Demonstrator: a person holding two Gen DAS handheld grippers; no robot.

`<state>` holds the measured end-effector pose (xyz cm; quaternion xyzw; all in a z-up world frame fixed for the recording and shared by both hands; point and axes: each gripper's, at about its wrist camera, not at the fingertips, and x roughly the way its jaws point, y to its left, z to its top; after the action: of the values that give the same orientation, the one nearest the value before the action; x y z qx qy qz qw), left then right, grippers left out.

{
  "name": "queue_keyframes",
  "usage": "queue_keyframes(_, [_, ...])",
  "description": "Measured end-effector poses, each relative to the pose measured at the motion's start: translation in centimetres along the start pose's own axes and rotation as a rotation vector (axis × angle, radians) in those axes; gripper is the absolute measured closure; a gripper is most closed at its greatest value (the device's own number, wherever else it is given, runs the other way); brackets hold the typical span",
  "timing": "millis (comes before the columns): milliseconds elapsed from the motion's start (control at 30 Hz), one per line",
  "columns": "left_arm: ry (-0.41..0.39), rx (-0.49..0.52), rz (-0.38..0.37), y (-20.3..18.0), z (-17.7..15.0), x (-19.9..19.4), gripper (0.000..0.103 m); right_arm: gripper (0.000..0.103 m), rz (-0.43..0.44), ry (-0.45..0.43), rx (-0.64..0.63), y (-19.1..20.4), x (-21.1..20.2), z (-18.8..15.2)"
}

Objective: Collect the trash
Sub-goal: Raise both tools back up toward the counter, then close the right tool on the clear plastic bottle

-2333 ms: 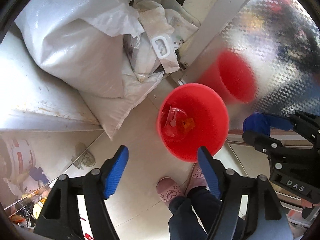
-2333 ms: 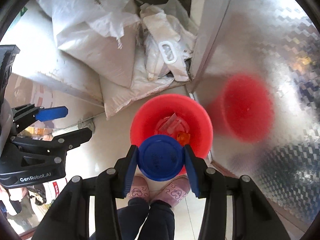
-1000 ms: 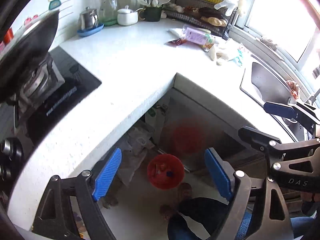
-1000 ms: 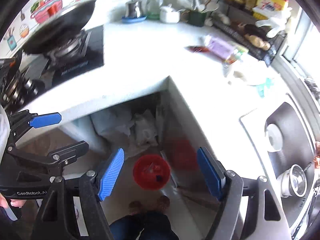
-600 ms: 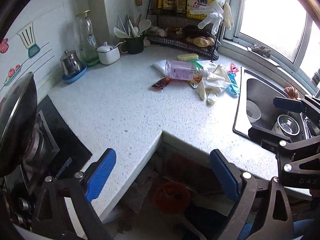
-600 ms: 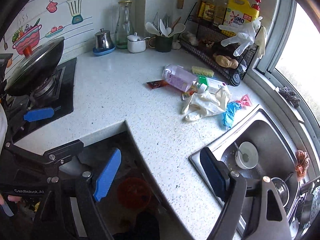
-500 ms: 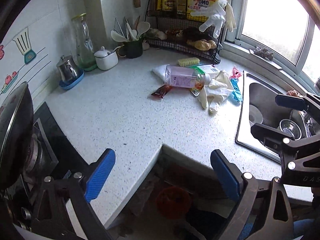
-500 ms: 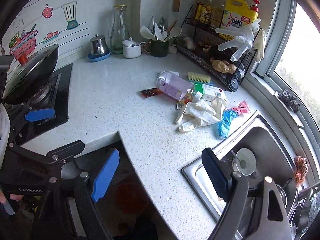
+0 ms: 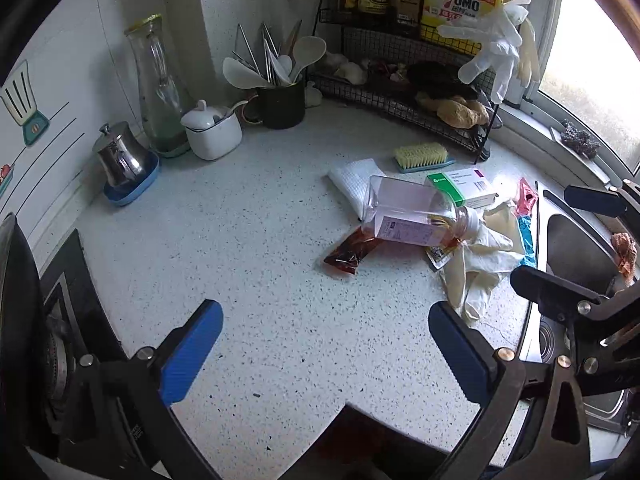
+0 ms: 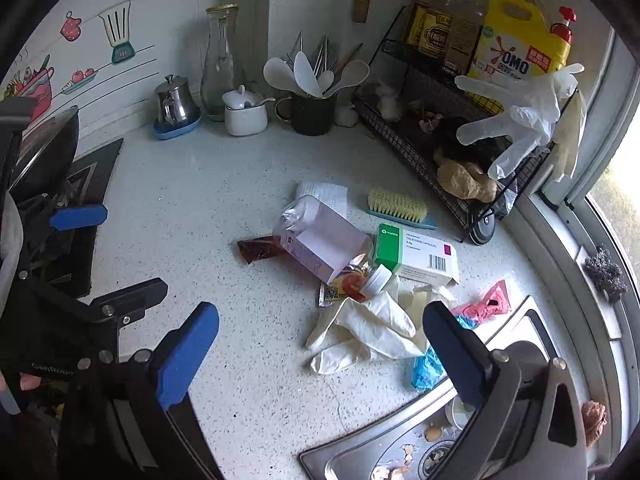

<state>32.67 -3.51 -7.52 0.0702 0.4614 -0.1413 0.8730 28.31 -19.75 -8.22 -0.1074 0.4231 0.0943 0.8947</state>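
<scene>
Trash lies in a heap on the speckled counter [image 9: 260, 240]: a clear plastic bottle [image 9: 412, 216] [image 10: 320, 244] on its side, a red-brown sachet [image 9: 352, 250] [image 10: 258, 249], a green-and-white box [image 9: 462, 186] [image 10: 416, 256], cream rubber gloves [image 9: 476, 272] [image 10: 368, 332], and pink [image 10: 486, 302] and blue [image 10: 428, 368] wrappers. My left gripper [image 9: 324, 344] hovers over bare counter short of the sachet, its jaws opening, nothing between them. My right gripper [image 10: 320, 346] hangs above the gloves, its jaws also opening and empty.
A scrub brush [image 10: 396, 204] and a white cloth [image 10: 324, 192] lie behind the heap. The sink [image 10: 520, 344] is at the right, a wire rack [image 10: 440, 140] behind, a stove with a wok [image 10: 44, 152] at the left. Kettle, carafe, sugar pot and utensil cup line the wall.
The right gripper let the blue lid go into the red bin on the floor. Both grippers then rose above the counter and moved in toward the trash heap, their jaws spreading wider.
</scene>
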Motion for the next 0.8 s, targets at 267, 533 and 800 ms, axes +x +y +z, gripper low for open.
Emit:
queue_keyframes(267, [0.101,-0.048,0.053,1.0,2.2,5.4,0.001,0.001,0.044,0.069,-0.087,-1.5,6.0,3.2])
queue_keyframes(533, [0.195,-0.092,0.073,1.3,2.8,9.8,0.001,0.001,0.128,0.167,-0.165,-2.1,12.3,5.3])
queue_keyframes(800, [0.251,-0.106,0.128,1.7,2.7,12.3,0.001,0.001,0.246,0.251,-0.181,-2.1,16.6,5.9])
